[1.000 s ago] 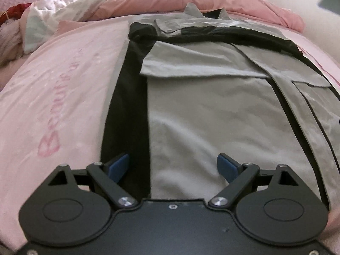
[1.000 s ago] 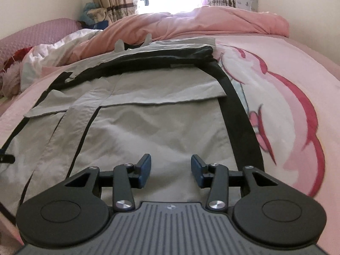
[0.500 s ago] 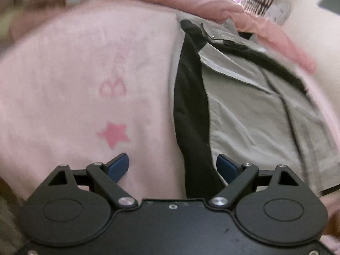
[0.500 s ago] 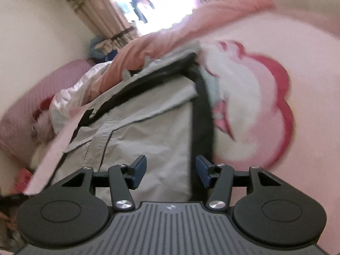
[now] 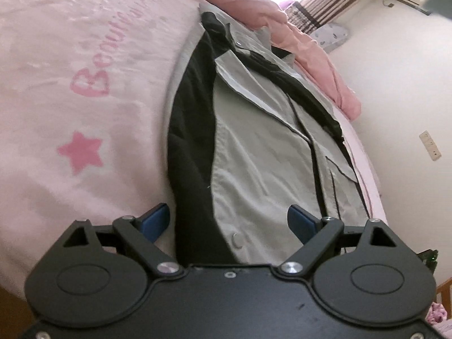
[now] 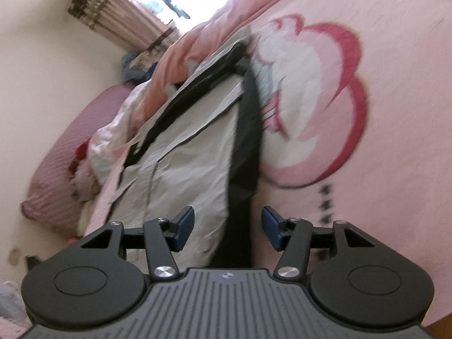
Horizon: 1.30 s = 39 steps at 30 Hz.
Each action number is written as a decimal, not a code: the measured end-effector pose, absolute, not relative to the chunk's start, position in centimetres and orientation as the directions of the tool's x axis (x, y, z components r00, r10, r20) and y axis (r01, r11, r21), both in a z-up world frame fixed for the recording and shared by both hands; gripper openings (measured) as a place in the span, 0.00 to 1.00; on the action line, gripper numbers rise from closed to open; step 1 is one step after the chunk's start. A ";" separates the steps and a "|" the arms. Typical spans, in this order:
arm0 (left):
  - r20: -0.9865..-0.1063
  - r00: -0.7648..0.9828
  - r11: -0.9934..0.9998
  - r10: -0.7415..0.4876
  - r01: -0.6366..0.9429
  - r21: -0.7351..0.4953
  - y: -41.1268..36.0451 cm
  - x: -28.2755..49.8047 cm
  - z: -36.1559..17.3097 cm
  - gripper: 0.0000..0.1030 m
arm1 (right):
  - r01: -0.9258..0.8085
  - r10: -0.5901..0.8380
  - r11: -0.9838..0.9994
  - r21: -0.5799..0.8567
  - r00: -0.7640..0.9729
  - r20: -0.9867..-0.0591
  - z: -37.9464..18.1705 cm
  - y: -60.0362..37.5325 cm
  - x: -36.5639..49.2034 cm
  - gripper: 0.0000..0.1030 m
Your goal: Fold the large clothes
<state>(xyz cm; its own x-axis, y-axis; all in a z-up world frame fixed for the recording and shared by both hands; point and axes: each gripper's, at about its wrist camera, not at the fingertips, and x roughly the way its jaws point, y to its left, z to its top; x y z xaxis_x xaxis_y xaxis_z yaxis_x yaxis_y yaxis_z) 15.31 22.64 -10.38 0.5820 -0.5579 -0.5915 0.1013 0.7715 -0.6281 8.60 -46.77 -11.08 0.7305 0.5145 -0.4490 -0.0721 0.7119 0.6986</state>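
Left wrist view: grey jacket w/ black side panels (image 5: 254, 152) lies flat on the pink bed sheet (image 5: 84, 56), spread lengthwise away from the camera, collar end far up near the bunched pink quilt (image 5: 296, 36). Left gripper (image 5: 228, 219) sits at the near hem, over the jacket's left black strip. Blue fingers (image 5: 155, 220) wide apart, nothing pinched; one finger over bare sheet, the other over grey cloth, so the black edge runs between them. Prob. placed astride that edge so a close would catch the hem corner. Snap button visible just ahead of the gripper body. Whether the pads touch the cloth: can't tell.

Right wrist view: same jacket (image 6: 183, 169), seen from its other side; view rolled, a bit blurred. Right gripper (image 6: 227, 227) is at the near hem by the right black strip, which passes between the fingers (image 6: 185, 223). Fingers apart, gap narrower than the left's, and they've just been opening; cloth lies between them but isn't clamped. Pink cloud print (image 6: 310, 107) on the sheet beside the jacket. Pillow (image 6: 56, 169) and loose bedding (image 6: 110, 141) far left.

Judgement: both grippers mirror each other at the two bottom corners, likely set up to grab the hem and fold it up toward the collar. Fold not yet started here.
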 end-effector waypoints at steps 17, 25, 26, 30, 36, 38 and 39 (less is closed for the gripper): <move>-0.641 0.536 0.798 -0.549 0.110 -0.592 20.3 18.2 -10.4 0.15 | -0.113 0.518 0.748 0.654 0.715 -0.469 -9.6 -44.5 10.0 0.21; -0.565 0.572 0.739 -0.595 0.112 -0.665 21.6 18.2 -9.4 0.05 | -0.143 0.530 0.724 0.675 0.742 -0.411 -7.9 -44.1 10.9 0.13; -0.543 0.581 0.724 -0.606 0.120 -0.679 21.7 18.3 -8.8 0.05 | -0.153 0.538 0.707 0.690 0.750 -0.385 -7.5 -44.3 11.2 0.13; -0.463 0.622 0.687 -0.632 0.173 -0.706 21.6 19.1 -6.4 0.05 | -0.172 0.560 0.639 0.750 0.773 -0.299 -6.1 -45.0 12.9 0.12; -0.448 0.621 0.688 -0.643 0.211 -0.694 20.5 23.7 -5.0 0.05 | -0.146 0.565 0.596 0.790 0.775 -0.283 -5.7 -45.5 17.3 0.10; -0.437 0.614 0.672 -0.657 0.216 -0.708 20.4 25.5 -4.7 0.05 | -0.138 0.561 0.590 0.796 0.779 -0.281 -5.4 -45.5 18.8 0.10; -0.434 0.615 0.671 -0.658 0.218 -0.708 20.4 26.7 -4.3 0.05 | -0.135 0.558 0.586 0.799 0.783 -0.276 -5.0 -45.6 19.8 0.10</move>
<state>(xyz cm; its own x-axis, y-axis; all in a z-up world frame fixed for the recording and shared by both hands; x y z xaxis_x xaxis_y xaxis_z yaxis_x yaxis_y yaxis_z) 26.69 20.36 -4.31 0.6153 -0.6580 -0.4342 0.2184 0.6715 -0.7081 19.79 -45.59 -4.97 0.7825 0.5580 -0.2762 -0.1354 0.5855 0.7993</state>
